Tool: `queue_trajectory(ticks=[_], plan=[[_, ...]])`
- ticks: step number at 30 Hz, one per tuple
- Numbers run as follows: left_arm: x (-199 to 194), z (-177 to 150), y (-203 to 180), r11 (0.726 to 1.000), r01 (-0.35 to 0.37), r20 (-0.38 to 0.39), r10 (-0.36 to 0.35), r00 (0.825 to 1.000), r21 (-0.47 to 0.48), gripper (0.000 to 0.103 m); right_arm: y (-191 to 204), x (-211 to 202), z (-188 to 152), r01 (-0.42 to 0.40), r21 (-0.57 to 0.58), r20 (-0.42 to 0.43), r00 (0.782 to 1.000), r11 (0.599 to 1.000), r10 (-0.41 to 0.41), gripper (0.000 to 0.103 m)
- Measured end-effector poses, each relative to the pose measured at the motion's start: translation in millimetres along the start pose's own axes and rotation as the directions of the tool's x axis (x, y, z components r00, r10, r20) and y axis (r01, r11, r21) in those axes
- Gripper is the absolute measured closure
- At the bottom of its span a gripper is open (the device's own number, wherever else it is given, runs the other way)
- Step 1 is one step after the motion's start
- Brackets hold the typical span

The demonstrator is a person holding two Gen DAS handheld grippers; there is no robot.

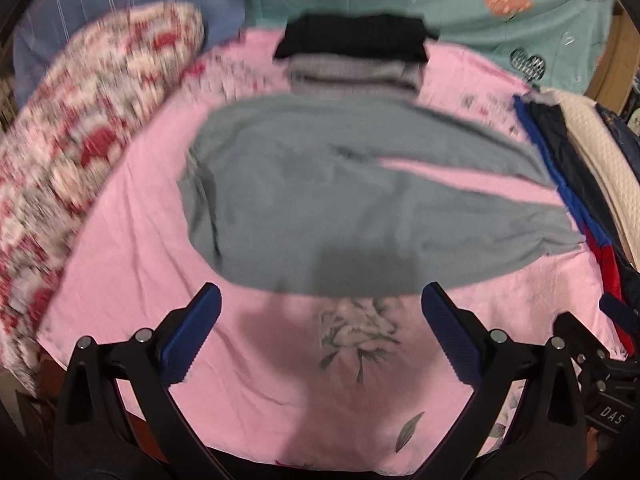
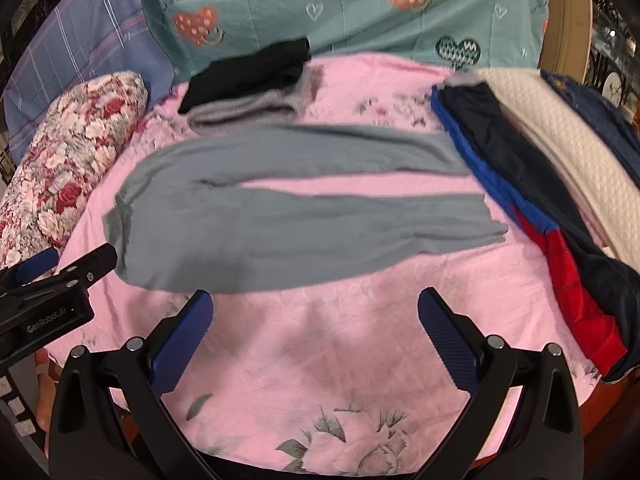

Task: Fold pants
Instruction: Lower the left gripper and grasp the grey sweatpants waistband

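Two grippers are hanging over the near part of the bed, and I am holding both sets of fingers spread wide with nothing between them: the left gripper (image 1: 320,304) and the right gripper (image 2: 316,308). Grey pants (image 2: 280,204) are lying flat on the pink sheet (image 2: 360,340), waistband left, legs running right with a strip of sheet showing between them. Bare sheet is lying open between my fingers and the near hem. Folded black and grey clothes (image 2: 248,84) are sitting just beyond the pants. A blue-and-red garment (image 2: 560,240) is crowding the leg ends. A floral pillow (image 1: 72,152) is blurring at left, partly cut off.
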State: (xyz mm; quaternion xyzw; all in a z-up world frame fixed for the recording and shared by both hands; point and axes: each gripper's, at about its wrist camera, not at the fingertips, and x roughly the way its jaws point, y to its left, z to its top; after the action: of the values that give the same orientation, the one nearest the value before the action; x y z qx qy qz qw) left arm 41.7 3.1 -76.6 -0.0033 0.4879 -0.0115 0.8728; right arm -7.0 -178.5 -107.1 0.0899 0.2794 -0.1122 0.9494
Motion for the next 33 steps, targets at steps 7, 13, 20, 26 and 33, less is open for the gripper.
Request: queue_trajectory(ticks=[7,13,20,26,33], plan=[[67,48,71,0.987,-0.019,-0.071,0.007,0.997,-0.162,0.002,-34,41,-19,0.025,0.065,-0.166,0.986,0.998,-0.014,0.001],[131,70,117,0.970,0.016,-0.222,-0.071,0.972,-0.242,0.003,-47,37,-16,0.036,0.099,-0.155,0.988,0.994,-0.020,0.001],[138,85,124,0.975,-0.009,-0.185,-0.033,0.982,-0.223,0.089,-62,35,-12,0.069,0.108,-0.155,0.987,0.992,-0.052,0.001],[117,78,155,0.948,0.066,-0.106,-0.104,0.989,-0.313,0.097,-104,24,11,0.103,0.139,-0.115,0.989,0.985,-0.088,0.001],[109,64,175,0.931,0.080,-0.092,-0.120,0.989,-0.356,0.097,-198,73,58,-0.042,0.418,-0.220,0.965,0.908,0.145,0.016]])
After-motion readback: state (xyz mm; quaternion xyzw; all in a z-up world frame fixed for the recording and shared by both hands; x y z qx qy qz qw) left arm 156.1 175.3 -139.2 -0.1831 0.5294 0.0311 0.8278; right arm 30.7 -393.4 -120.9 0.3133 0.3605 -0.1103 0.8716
